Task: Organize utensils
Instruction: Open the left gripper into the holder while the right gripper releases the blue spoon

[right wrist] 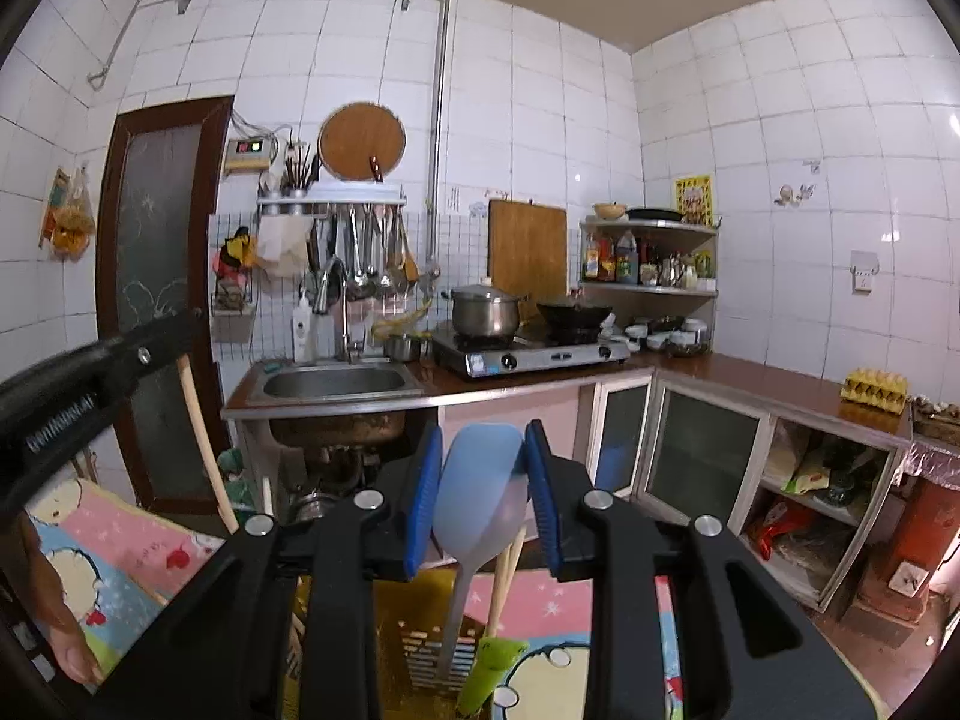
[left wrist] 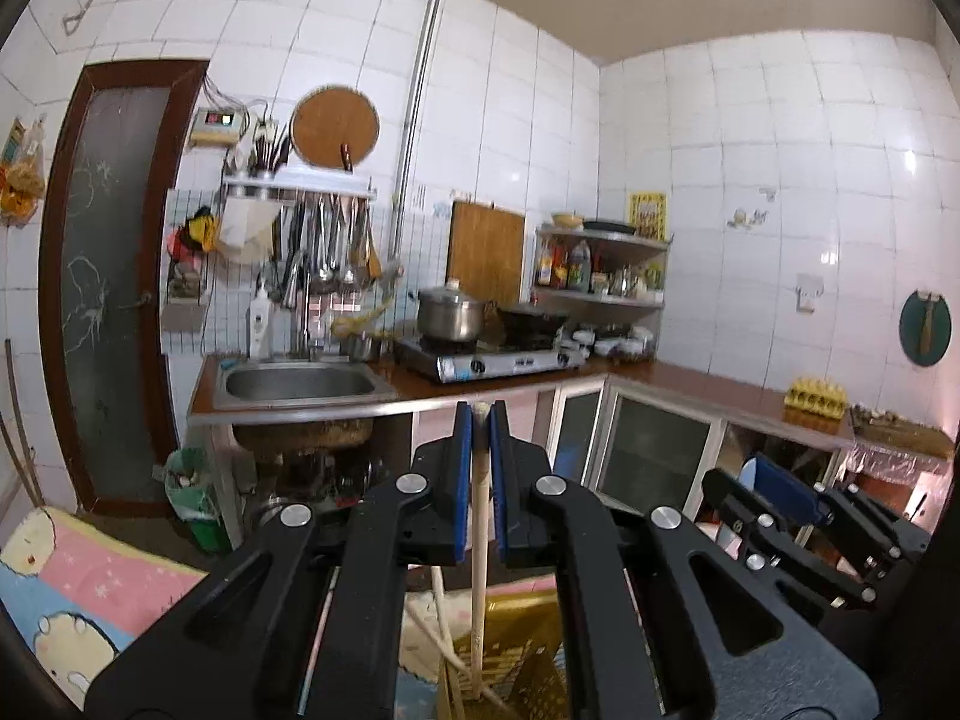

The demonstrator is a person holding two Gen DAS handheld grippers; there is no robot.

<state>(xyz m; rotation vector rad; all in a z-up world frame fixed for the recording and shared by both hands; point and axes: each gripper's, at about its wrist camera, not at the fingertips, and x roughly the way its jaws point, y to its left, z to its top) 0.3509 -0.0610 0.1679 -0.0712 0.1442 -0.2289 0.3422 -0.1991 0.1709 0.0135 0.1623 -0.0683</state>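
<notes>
**Both tongs on utensils standing in the yellow holder — lift-out or seat-in step**

Step, as I read it: each utensil is gripped at its top end while its lower end sits in the yellow slotted holder on the cartoon-print mat. Can't tell from this alone whether they're going in or coming out.

Left tongs: clenched on a wooden stick, probably a chopstick or spoon handle. Blue pads press it on both sides, gap only as wide as the stick. It runs nearly vertical down into the holder; a second pale stick leans beside it, untouched.

Right tongs: open about as wide as the head of the translucent blue spatula between them. Pads look touching its edges, but a firm grasp can't be confirmed. Handle drops into the holder, next to two wooden sticks and a green-handled utensil.

Next move calls for:
- straight vertical travel, so the shafts don't snag the slots or tip the holder
- checking the right grip first; a thin flexible head could slip

Kitchen table with the sink is well apart, behind.
</notes>
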